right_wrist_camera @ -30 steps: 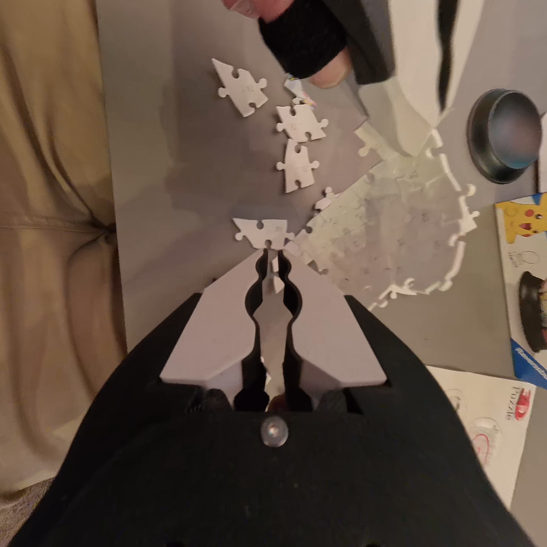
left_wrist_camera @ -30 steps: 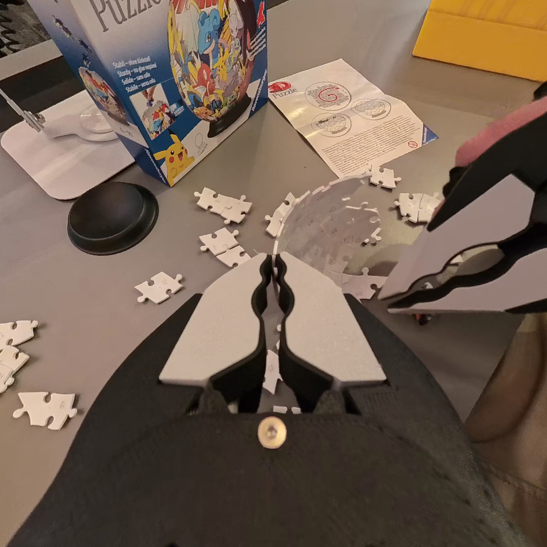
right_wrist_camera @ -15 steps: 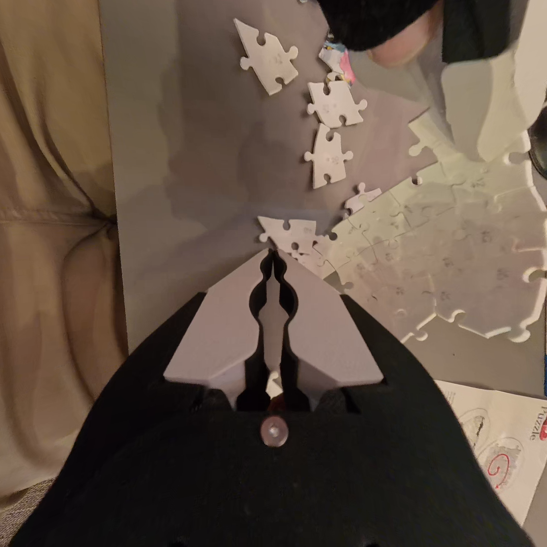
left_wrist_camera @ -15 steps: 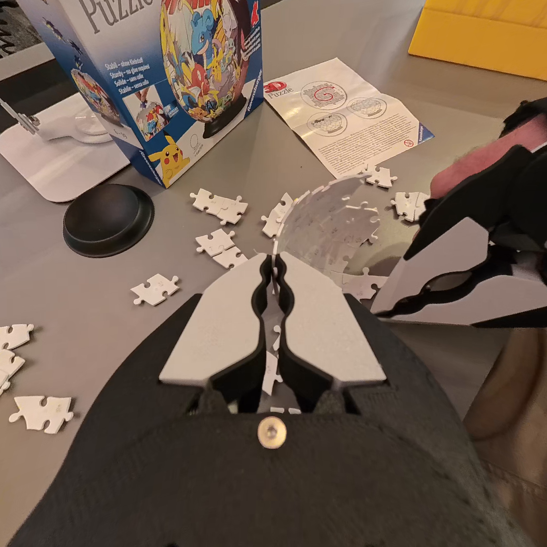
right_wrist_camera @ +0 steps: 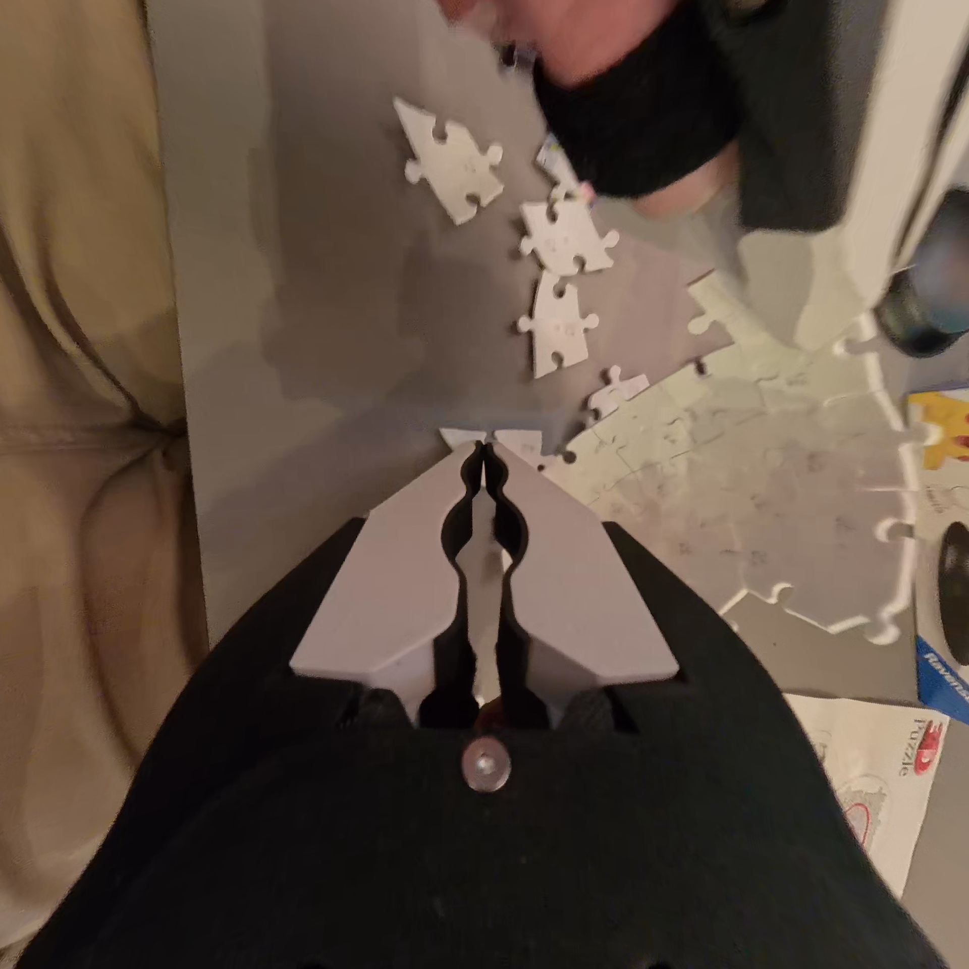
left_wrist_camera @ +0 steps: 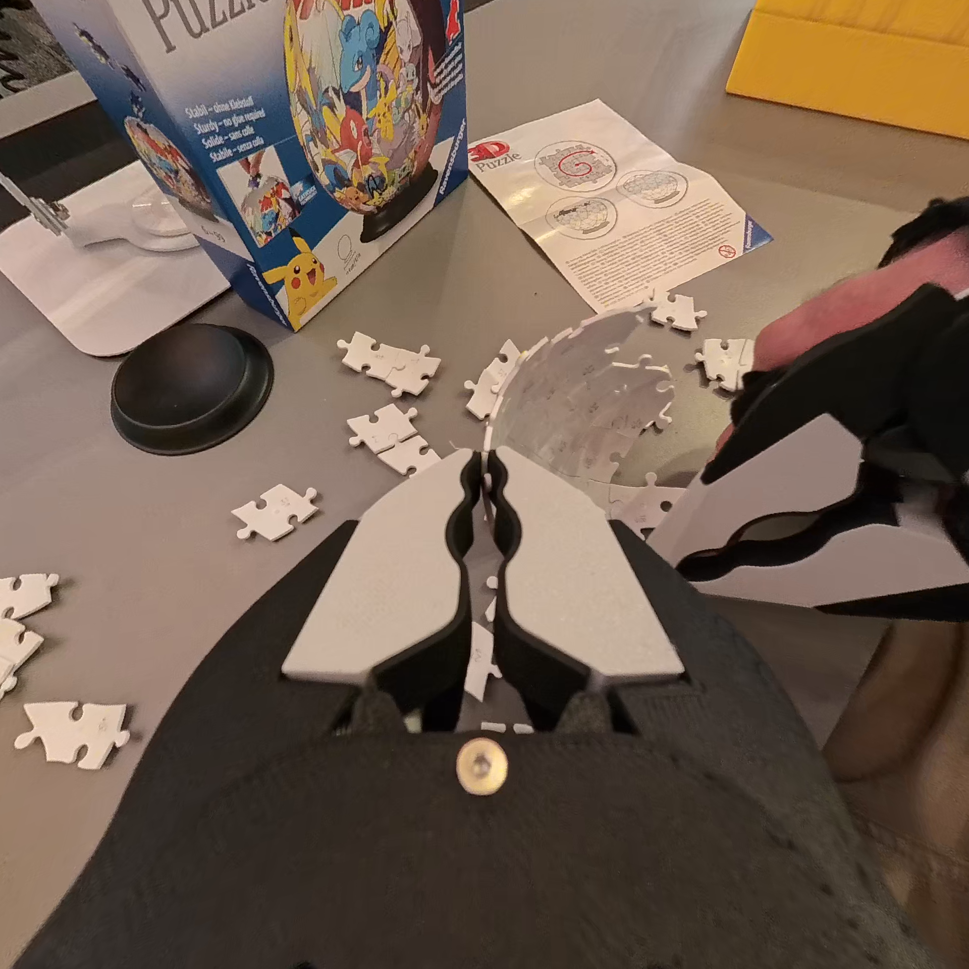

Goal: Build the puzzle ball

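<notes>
Grey tabletop (left_wrist_camera: 472,251) carries the whole job: a blue puzzle box (left_wrist_camera: 293,131) and a black stand (left_wrist_camera: 191,388) sit ahead and to the left of the left gripper (left_wrist_camera: 481,461), and a folded instruction sheet (left_wrist_camera: 618,204) lies ahead and to the right. Loose white pieces (left_wrist_camera: 390,362) are scattered ahead and to the left of its tips.

Left gripper: clenched on the rim of the curved shell (left_wrist_camera: 582,398), the part-built ball, which stands on edge directly beyond the tips and is tilted to the right.

Right gripper (right_wrist_camera: 483,445): fingers pinched together at the tips over a small white piece (right_wrist_camera: 519,438) (whether that piece is truly clamped or only pressed against cannot be told). In its own view the shell (right_wrist_camera: 734,472) spreads out ahead and to the right, with the piece touching its edge.

Handling judgement: the shell is likely light, thin and fairly stiff, yet its joints are only press-fitted, so a hard squeeze or a twist could pop pieces apart. Take hold at the rim, across a full piece, not on a projecting tab. Single pieces are flat and probably slippery; grip them by the body.
</notes>
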`<state>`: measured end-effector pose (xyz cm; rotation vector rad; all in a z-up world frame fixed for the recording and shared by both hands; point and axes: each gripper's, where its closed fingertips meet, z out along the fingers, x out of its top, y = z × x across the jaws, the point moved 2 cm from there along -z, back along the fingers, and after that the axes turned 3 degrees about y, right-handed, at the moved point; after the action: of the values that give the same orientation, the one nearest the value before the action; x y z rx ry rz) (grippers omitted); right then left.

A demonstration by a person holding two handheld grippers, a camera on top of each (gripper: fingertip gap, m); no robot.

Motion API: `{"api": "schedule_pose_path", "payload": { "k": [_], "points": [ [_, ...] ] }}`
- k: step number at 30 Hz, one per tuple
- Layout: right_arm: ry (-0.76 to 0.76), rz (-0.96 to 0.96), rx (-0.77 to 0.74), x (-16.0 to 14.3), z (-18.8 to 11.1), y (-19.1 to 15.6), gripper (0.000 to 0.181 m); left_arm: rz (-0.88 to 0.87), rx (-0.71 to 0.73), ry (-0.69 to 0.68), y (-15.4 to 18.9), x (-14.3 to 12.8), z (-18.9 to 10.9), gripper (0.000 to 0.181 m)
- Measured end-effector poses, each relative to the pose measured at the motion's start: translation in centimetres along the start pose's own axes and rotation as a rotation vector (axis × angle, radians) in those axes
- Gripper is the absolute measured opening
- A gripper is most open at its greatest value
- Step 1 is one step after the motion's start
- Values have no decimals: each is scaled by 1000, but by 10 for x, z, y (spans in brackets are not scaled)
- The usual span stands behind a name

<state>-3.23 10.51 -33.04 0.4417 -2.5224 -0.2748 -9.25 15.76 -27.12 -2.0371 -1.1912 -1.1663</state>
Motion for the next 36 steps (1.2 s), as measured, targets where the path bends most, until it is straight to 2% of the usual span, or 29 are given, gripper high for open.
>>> {"api": "schedule_pose_path", "payload": {
  "k": [15, 24, 30, 36],
  "points": [
    [-50, 7, 8, -20, -10, 7, 0, 0, -6, -1, -1, 0, 0, 2],
    [-18, 16, 1, -14, -14, 7, 0, 8, 0, -6, -1, 0, -1, 2],
    [-8, 18, -57, -9, -9, 13, 0, 11, -2, -8, 2, 1, -1, 2],
    [-53, -28, -98, -13, -3, 16, 0, 12, -1, -10, 4, 0, -1, 2]
  ]
}}
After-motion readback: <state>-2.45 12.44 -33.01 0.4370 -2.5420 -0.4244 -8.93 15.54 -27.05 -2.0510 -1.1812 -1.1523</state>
